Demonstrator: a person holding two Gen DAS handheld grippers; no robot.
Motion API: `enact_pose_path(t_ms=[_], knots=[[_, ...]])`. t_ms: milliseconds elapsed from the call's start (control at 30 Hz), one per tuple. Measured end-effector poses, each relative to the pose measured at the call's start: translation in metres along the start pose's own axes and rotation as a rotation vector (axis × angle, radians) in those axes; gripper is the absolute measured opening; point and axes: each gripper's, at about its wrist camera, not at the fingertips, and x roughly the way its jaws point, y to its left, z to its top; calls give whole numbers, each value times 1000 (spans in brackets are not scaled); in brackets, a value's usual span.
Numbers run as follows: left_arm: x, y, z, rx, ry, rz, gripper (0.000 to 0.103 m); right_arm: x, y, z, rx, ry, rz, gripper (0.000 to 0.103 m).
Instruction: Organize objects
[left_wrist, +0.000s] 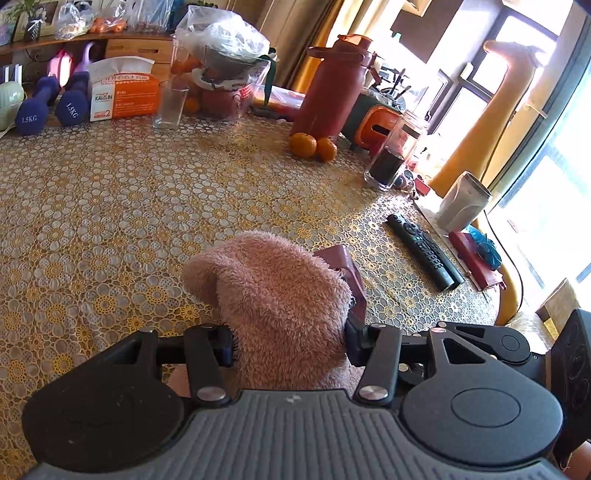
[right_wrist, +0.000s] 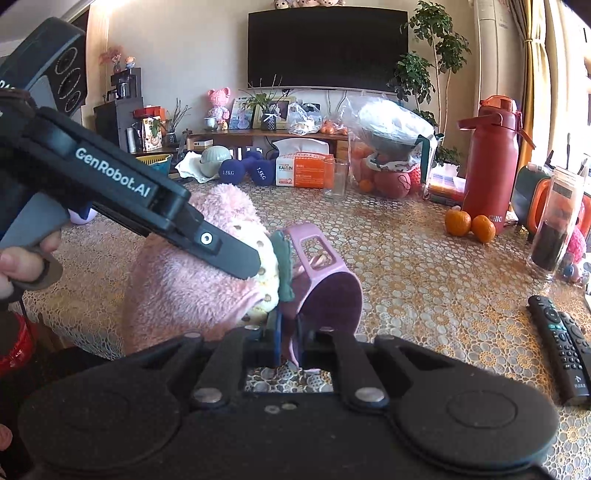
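A pink plush toy with a cream dotted part and a green trim is held over the patterned tablecloth. My left gripper is shut on the plush toy, which fills the space between its fingers; its body also shows in the right wrist view, pressing into the plush. My right gripper is shut on the rim of a pink-purple mug, tilted on its side right against the plush. The mug's handle shows beside the plush in the left wrist view.
Two remotes lie at the right. Two oranges, a red thermos, a dark jar, an empty glass, a tissue box, blue dumbbells and a bagged bowl stand along the far side.
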Motion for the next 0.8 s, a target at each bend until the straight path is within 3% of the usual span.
enact_pose_path(t_ms=[467,700,800], knots=[[10,34,-2,-74,24,50,52,3,-6,-3,49,17,10,7],[15,39,-6,-83,40,72,52,5,-36,7,307,-5,52,31],[14,39,-8,-78,39,79,52,12,-54,6,467,-4,93,30]])
